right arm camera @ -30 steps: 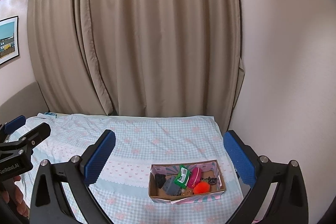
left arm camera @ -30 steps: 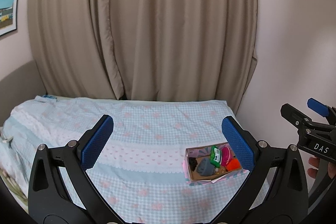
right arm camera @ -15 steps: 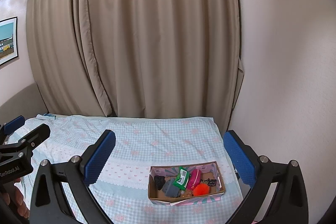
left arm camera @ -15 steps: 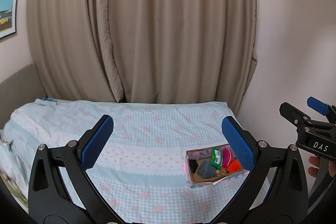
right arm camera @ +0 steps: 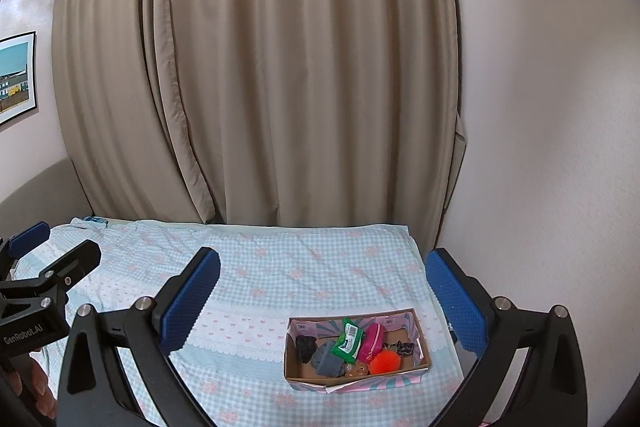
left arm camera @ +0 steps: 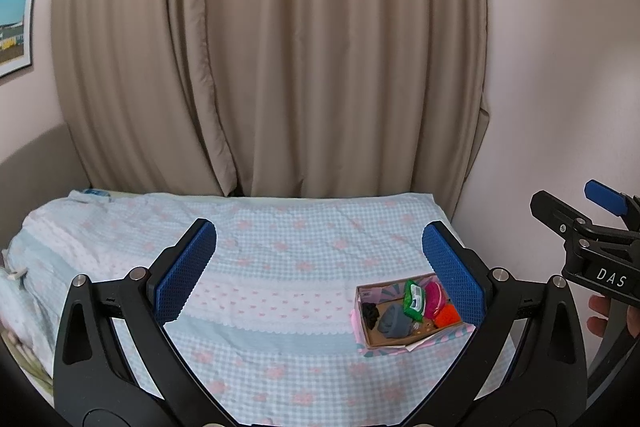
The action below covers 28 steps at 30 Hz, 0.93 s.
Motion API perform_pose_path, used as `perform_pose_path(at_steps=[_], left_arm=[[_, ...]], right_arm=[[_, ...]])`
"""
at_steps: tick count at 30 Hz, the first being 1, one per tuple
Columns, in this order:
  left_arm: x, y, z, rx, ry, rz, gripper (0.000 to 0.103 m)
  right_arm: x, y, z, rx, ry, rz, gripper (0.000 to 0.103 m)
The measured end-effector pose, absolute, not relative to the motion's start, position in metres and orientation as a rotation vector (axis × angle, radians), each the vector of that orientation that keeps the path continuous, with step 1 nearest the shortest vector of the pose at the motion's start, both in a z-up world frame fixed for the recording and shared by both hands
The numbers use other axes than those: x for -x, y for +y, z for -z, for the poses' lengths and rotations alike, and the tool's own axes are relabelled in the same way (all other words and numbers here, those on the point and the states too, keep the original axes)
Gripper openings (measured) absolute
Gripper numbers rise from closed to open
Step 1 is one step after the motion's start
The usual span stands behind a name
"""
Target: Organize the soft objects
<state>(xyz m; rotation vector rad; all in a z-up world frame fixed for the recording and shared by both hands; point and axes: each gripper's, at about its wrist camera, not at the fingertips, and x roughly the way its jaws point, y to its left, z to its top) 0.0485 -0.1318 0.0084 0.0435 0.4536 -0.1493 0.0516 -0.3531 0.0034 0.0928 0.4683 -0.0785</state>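
A cardboard box point(right arm camera: 294, 343) point(left arm camera: 359, 307) sits on the bed near its right edge. It holds a green packet point(right arm camera: 349, 339) point(left arm camera: 414, 299), a pink pouch point(right arm camera: 371, 341) point(left arm camera: 433, 299), an orange pom-pom point(right arm camera: 385, 363) point(left arm camera: 447, 315), a grey cloth point(right arm camera: 329, 363) point(left arm camera: 394, 321) and a black scrunchie point(right arm camera: 306, 345) point(left arm camera: 371, 313). My left gripper point(left arm camera: 320, 269) is open and empty, well above the bed. My right gripper point(right arm camera: 322, 293) is open and empty, above and short of the box. Each gripper also shows at the edge of the other's view.
The bed has a light blue checked cover with pink hearts point(left arm camera: 280, 259) point(right arm camera: 280, 267). Beige curtains point(left arm camera: 272, 67) hang behind it. A pink wall point(right arm camera: 540, 147) runs along the bed's right side. A framed picture point(right arm camera: 16, 75) hangs on the left wall.
Both views have shifted slightly upward and back, so the bed and box sit a little lower in frame. The box contents have not moved. Both grippers stay open.
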Motion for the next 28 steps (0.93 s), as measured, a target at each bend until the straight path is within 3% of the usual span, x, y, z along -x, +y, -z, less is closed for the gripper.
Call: perform_pose_path(at_steps=[21,28], left_arm=[[-0.034,-0.130,-0.012,-0.080,0.370,0.094,0.103],[-0.050,-0.123,0.010,-0.079,0.419,0.021,0.103]], right_arm=[[-0.046,-0.348,0.000,-0.086,0.475,0.066,0.102],[-0.062,-0.340,0.016,-0.076,0.536,0.043,0.102]])
